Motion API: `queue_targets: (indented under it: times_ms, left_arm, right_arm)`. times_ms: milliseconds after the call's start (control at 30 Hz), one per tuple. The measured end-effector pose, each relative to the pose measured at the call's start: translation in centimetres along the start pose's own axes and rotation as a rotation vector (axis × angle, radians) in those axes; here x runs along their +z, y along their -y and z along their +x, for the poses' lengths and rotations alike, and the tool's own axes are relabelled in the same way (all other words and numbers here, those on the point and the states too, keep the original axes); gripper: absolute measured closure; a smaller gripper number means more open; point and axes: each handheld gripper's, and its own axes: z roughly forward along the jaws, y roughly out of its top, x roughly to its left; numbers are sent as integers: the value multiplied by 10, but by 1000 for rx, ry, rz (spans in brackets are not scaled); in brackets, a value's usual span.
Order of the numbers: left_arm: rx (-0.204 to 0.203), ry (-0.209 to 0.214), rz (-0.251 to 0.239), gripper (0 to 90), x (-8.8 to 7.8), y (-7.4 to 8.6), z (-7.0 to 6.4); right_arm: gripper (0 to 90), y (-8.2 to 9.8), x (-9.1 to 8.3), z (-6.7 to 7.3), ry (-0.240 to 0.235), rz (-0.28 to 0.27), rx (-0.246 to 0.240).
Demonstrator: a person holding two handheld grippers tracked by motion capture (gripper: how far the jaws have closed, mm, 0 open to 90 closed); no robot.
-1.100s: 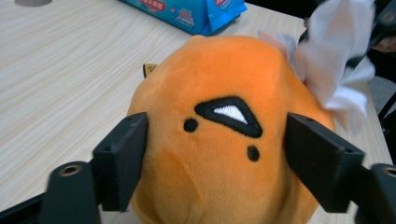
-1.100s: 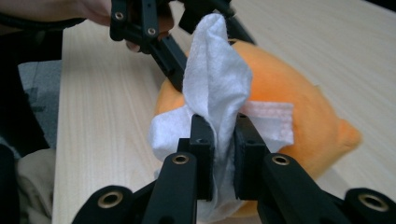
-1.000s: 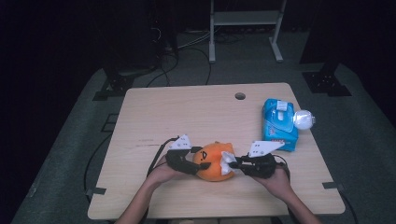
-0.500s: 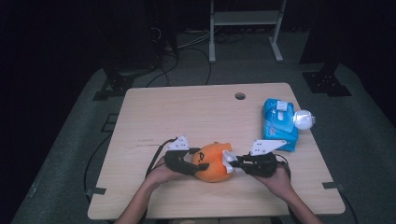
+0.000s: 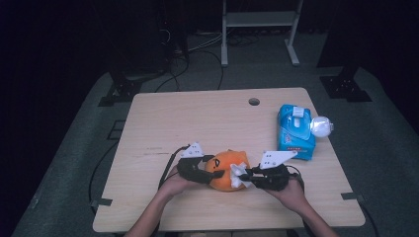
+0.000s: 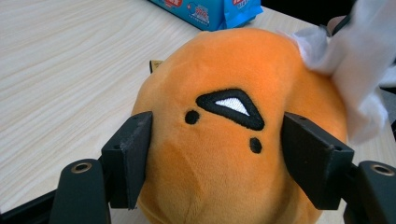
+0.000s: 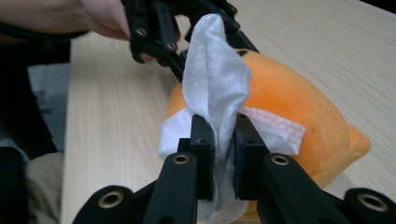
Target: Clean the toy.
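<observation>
Orange plush toy point(image 5: 223, 171) sits near the person's edge of the wooden table point(image 5: 207, 123), directly between the 2 grippers. Left gripper point(image 5: 196, 170): jaws spread wide around the plush, 1 on each flank, both pressed into the fabric; in the left gripper view the embroidered face mark point(image 6: 229, 106) lies dead ahead between the jaws, so the toy is clamped head-on. Right gripper point(image 5: 247, 176): jaws pressed together on a white wet wipe point(image 7: 215, 81), a fold standing up past the tips, the rest bunched below. In the right gripper view the plush point(image 7: 289, 107) lies straight ahead and just beyond the jaw tips, and the lower part of the wipe appears to touch its surface, though contact under the fold is hidden. Key relation: plush is ahead of both claws, held from 1 side and met by the wipe from the opposite side; its long axis seems to run roughly across the right gripper's line of approach, with a small pointed nub point(image 7: 359, 140) off to that gripper's right. Judgement: a wiping stroke would need to run along that axis while the left clamp resists. Blue wipes pack point(image 5: 295, 131) with a white round object point(image 5: 320, 126) beside it lies well beyond the right gripper.
</observation>
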Motion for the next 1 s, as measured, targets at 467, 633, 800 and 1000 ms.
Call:
queue_targets:
  times_ms: [467, 633, 800, 1000]
  left_arm:
    - [18, -1, -6, 271, 1, -2, -4]
    - [43, -20, -3, 265, 6, -7, -10]
    - [24, -2, -2, 122, -4, -8, -5]
    - [5, 38, 33, 221, -4, -3, -3]
  right_arm:
    - [801, 4, -6, -9, 63, -3, 26]
    - [799, -3, 10, 8, 19, 21, -41]
    - [802, 0, 8, 0, -7, 14, -4]
    - [802, 3, 7, -1, -15, 12, 23]
